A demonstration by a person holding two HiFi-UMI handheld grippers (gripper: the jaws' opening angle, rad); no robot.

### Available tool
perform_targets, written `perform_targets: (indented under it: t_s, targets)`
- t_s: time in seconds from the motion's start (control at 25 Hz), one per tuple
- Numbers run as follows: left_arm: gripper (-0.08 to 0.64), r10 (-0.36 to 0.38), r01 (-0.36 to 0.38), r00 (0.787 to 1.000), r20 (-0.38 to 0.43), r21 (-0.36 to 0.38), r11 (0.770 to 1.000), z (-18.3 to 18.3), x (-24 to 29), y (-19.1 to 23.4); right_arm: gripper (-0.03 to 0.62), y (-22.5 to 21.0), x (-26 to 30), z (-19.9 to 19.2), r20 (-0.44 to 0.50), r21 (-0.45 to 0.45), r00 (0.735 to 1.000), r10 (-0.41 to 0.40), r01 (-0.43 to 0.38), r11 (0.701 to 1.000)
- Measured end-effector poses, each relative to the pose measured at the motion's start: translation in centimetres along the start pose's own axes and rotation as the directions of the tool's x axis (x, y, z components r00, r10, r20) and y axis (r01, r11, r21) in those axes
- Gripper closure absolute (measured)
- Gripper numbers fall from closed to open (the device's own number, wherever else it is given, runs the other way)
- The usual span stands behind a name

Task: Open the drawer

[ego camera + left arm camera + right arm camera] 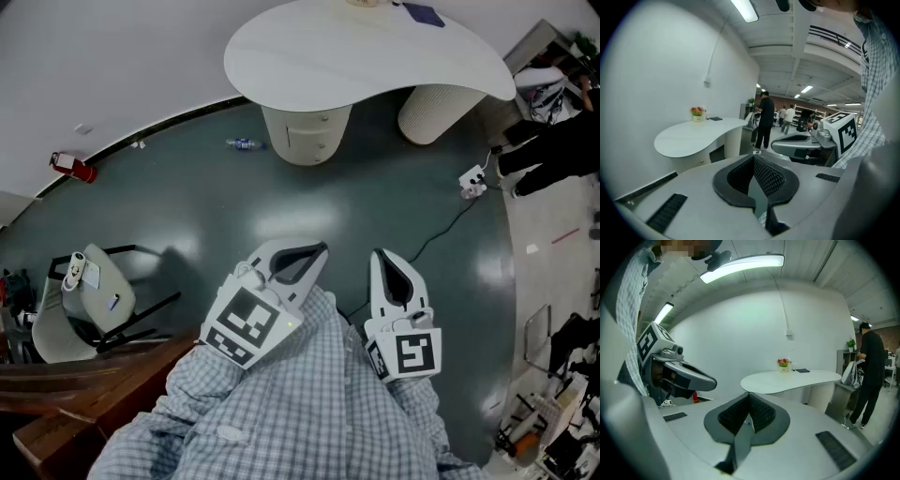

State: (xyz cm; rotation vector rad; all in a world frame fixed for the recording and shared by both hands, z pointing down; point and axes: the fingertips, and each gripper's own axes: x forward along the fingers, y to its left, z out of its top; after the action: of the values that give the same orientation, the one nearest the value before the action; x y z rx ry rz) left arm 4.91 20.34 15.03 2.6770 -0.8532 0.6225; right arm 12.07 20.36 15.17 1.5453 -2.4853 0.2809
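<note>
The white curved table [366, 52] stands at the far side of the room on a round pedestal whose drawer fronts [309, 139] are closed; the left gripper view also has the drawer unit [696, 160]. My left gripper [317, 251] and right gripper [380, 255] hover side by side over the dark floor, well short of the pedestal, both pointing toward it. In the left gripper view the left gripper [753, 158] is shut and empty. The right gripper [749, 397] is also shut with nothing between its pads.
A ribbed second pedestal [436, 111] holds up the table's right end. A bottle [242, 143] lies on the floor by the drawers, and a power strip [472, 180] trails a cable. A chair [89, 300], wooden bench [84, 384], and person in black [553, 150] flank the floor.
</note>
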Motion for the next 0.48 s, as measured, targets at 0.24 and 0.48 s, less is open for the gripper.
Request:
perform_targets:
  t_s: [0.24, 0.48]
  targets:
    - [0.557, 0.0, 0.0, 1.0, 0.004, -0.003, 1.0, -0.05, -0.33, 0.04, 0.583, 0.62, -0.09, -0.1, -0.005, 0.0, 1.0, 0.014, -0.014, 1.0]
    - [0.557, -0.008, 0.008, 1.0, 0.007, -0.009, 1.0, -0.34, -0.57, 0.3, 0.583, 1.11, -0.04, -0.61, -0.03, 0.012, 0.999, 0.012, -0.012, 1.0]
